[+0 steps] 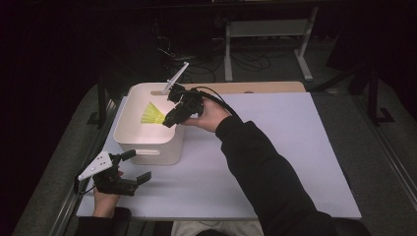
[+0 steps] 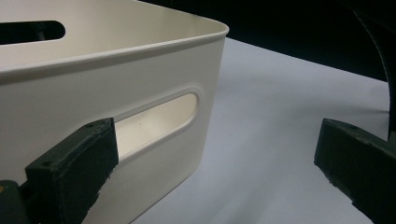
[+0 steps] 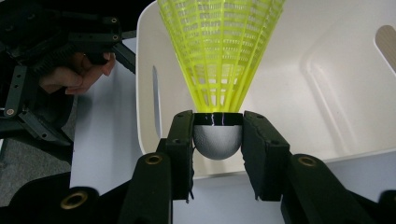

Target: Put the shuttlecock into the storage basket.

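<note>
Dark room, white tabletop (image 1: 275,162). High view: right gripper (image 1: 169,119) holds a yellow shuttlecock (image 1: 151,114) over the cream bin (image 1: 147,145), frame centre-left. Left gripper (image 2: 210,182) view – jaws wide, empty, beside the bin wall. Right gripper view – pads clamp the cork; skirt light and crushable, so grip the cork.

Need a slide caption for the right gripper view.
Right gripper clamps a yellow shuttlecock by its grey tip over the open white bin.

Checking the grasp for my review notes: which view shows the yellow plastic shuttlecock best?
The right gripper view: the yellow plastic shuttlecock sits close up, its grey rounded head clamped in the right gripper. The high view shows it small over the cream plastic bin. The left gripper view has the bin's wall.
</note>
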Available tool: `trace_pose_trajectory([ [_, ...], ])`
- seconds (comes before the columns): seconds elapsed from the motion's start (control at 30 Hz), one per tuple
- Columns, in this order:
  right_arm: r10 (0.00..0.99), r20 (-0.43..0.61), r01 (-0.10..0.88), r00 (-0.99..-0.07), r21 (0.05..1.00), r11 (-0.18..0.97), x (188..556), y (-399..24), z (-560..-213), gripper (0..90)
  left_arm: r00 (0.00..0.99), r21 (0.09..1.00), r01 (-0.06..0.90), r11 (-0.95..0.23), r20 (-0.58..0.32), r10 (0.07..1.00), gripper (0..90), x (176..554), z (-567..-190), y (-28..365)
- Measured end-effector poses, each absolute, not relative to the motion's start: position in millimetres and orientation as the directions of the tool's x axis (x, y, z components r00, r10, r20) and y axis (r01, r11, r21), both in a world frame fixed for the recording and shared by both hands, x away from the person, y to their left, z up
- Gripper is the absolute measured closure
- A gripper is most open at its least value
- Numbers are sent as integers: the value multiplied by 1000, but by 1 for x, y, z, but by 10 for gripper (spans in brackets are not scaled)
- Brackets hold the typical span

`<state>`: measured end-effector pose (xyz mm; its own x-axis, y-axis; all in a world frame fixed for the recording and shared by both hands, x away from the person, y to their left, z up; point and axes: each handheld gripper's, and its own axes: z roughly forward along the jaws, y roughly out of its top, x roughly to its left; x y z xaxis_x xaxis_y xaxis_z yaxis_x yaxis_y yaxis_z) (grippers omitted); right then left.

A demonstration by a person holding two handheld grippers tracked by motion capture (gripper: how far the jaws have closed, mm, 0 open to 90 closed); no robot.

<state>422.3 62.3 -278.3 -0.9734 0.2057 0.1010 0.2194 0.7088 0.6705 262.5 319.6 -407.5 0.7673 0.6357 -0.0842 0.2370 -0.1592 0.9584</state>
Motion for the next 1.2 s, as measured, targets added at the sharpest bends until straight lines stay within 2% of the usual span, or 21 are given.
trace_pose_trajectory([
  [0.8,176,154,234,-972,658,716,430,83,-303,625,768,959,236,-158,-85,634,0,262,-407,320],
  [1.03,169,171,240,-971,665,708,431,81,-302,466,769,959,237,-158,-86,633,0,262,-407,320],
  [1.2,189,148,238,-971,687,686,431,77,-297,308,769,959,237,-158,-86,633,0,262,-408,320],
])
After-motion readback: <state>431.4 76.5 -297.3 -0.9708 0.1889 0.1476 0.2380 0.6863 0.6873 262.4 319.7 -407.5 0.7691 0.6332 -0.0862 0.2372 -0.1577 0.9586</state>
